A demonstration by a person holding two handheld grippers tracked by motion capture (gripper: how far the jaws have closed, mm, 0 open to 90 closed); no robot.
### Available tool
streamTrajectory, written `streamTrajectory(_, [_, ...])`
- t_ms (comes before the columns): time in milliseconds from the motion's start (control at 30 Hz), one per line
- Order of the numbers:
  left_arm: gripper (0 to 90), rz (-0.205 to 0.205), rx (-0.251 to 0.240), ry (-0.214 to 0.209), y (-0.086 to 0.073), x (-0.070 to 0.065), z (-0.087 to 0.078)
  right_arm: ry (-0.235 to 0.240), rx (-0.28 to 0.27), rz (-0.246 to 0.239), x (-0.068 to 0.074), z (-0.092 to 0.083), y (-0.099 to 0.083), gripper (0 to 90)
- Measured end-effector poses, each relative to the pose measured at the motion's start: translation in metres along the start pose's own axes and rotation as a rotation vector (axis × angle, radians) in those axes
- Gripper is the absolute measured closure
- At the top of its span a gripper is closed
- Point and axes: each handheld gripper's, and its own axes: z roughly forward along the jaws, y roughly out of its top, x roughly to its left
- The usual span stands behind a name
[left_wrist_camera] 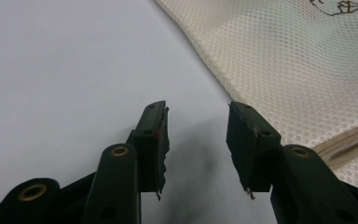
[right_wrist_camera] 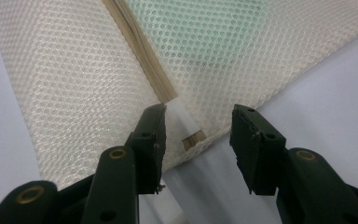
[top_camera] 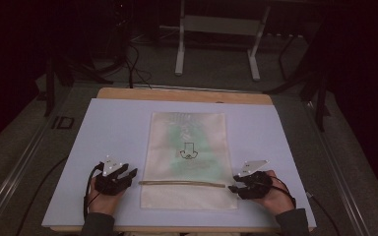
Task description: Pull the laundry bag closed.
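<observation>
Pale blue table top [top_camera: 108, 128] spread wide, wooden edge showing at the far side. Flat in the middle, a cream mesh bag [top_camera: 189, 147], something green inside, a dark arrow mark on its face. Across the bag's near part, left to right, a tan zipper [top_camera: 182, 183]. Left gripper [top_camera: 128, 176] just beside the bag's left edge, by the zipper's left end, jaws spread wide, nothing between them, bare table below. Right gripper [top_camera: 232, 189] at the zipper's right end, jaws wide apart too, straddling the bag's edge and the zipper end [right_wrist_camera: 193, 137], gripping nothing.
</observation>
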Motion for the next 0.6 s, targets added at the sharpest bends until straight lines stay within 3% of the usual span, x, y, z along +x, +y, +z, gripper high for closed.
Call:
streamTrajectory(133, [57.0, 0.013, 0.003, 0.013, 0.0004, -0.0006, -0.0005, 0.008, -0.004, 0.004, -0.0003, 0.0004, -0.0007, 54.8])
streamTrajectory(600, [56.7, 0.019, 0.001, -0.002, 0.0001, -0.0004, -0.0005, 0.019, 0.0, -0.022, 0.0044, 0.0033, 0.0048, 53.4])
